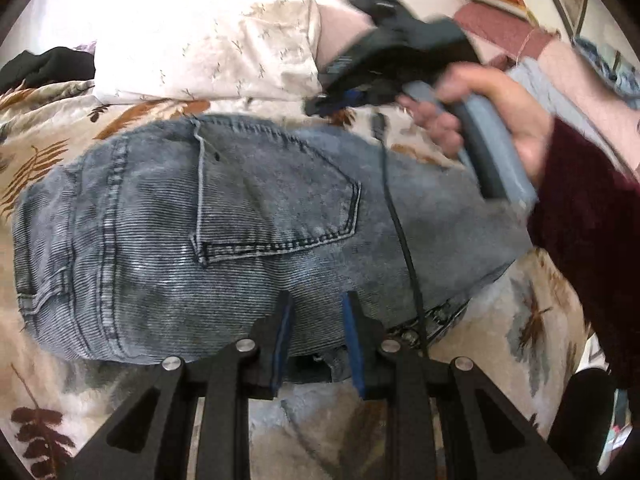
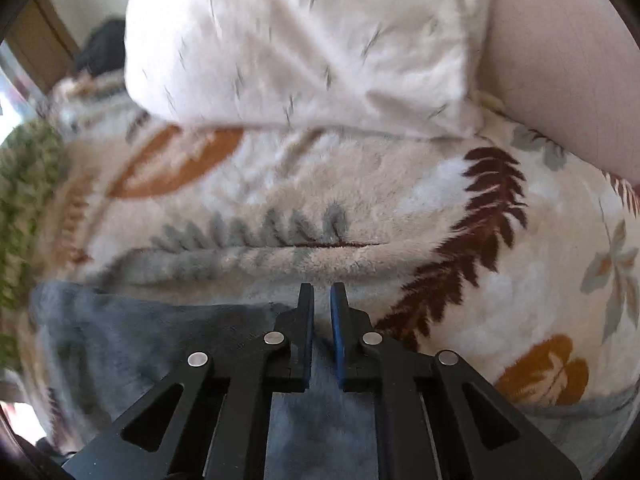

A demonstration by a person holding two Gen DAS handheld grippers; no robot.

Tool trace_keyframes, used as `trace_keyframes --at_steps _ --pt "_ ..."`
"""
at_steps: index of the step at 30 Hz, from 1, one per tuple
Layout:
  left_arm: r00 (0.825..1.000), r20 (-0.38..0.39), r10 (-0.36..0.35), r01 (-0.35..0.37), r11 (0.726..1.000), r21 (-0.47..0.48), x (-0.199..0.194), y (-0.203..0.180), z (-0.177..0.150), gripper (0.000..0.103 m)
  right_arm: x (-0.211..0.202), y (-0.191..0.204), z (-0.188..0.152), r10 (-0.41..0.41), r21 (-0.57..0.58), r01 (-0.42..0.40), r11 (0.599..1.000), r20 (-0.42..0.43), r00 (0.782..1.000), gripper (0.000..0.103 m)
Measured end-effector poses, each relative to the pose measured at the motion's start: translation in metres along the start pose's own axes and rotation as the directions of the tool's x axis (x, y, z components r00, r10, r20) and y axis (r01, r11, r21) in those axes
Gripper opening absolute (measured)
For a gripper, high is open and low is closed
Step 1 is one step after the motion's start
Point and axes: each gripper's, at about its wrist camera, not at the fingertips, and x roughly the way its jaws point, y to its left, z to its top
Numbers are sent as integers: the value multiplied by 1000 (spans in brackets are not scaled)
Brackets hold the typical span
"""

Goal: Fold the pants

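Folded grey-blue jeans point(image 1: 224, 224) lie on a bed covered by a cream blanket point(image 2: 400, 208) printed with leaves, back pocket point(image 1: 276, 200) facing up. At the near edge of the jeans, by the waistband, the left tool point(image 1: 318, 300) rests with its two blue-lined fingers set a little apart on either side of a fold of denim; whether the pads actually press the cloth cannot be told from here.

Beyond the jeans' far right side, a hand point(image 1: 476, 116) in a dark red sleeve point(image 1: 588, 216) grips the grey handle of the right tool point(image 1: 320, 104), which is blurred and hangs just above the blanket past the jeans' far edge. A black cable point(image 1: 400, 224) trails from it across the denim.

Seen from that tool's own camera, the right tool point(image 2: 322, 292) has its fingers drawn nearly together with a thin slit between them and nothing in it; grey-blue cloth lies beneath its frame.

Farther back from the jeans, a white pillow point(image 1: 208, 36) with small sprig marks leans at the head of the bed, and a stack of books point(image 1: 500, 0) sits past it to the right.
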Motion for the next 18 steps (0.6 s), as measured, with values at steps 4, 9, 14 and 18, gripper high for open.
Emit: trace_keyframes --at_steps 4,9,14,18 --pt "995 88 36 -35 999 -20 -23 7 6 30 -43 -12 -25 48 41 -50 998 54 997 26" --pt "978 137 155 -145 986 -77 -29 31 13 33 -69 -9 -78 32 57 -35 998 52 998 29" --pt "964 99 248 -234 963 -133 -20 60 9 34 -106 -30 -139 20 131 -36 991 123 992 32" --pt "932 29 360 -358 931 -68 9 58 -5 42 -142 -88 -190 -42 295 -22 955 209 977 42"
